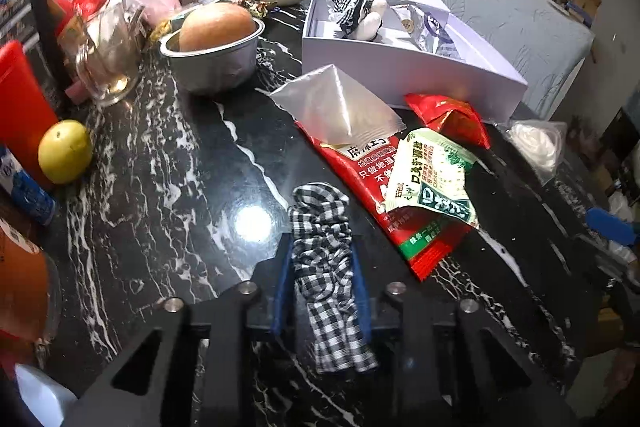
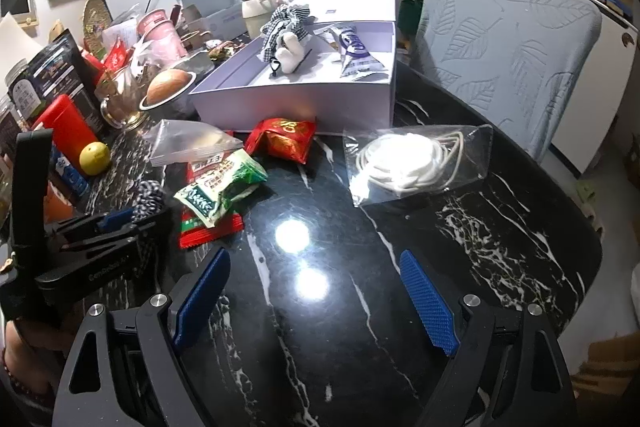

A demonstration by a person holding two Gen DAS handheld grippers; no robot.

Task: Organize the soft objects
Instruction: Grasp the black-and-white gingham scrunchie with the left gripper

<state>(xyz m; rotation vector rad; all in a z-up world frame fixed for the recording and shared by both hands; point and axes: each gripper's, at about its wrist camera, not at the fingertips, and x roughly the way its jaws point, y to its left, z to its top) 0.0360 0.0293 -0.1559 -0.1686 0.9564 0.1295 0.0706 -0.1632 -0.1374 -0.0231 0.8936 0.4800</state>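
Low in the centre of the left wrist view, the left tongs are closed on a black-and-white checked scrunchie, its blue pads pressed against either side of the cloth. One loop of the scrunchie bulges forward past the pads and a loose end hangs back toward the camera. The right wrist view shows the same tongs at the left edge of the frame, with the scrunchie bunched at their tip, just above the black marble desk.

At the bottom of the right wrist view, the right tongs stand wide open with nothing between the blue pads, over bare desk.

Right of the scrunchie in the left view lie a long red snack packet with a green-and-white packet on top of it, and a clear plastic bag covers the red packet's far end. A smaller red packet lies just before the white box in the upper centre. Inside the box sit a plush toy in checked cloth and a silver pouch. A bag with a white cable lies in mid-frame of the right view. On the left of the left view are a metal bowl holding a round fruit, and a yellow-green fruit.
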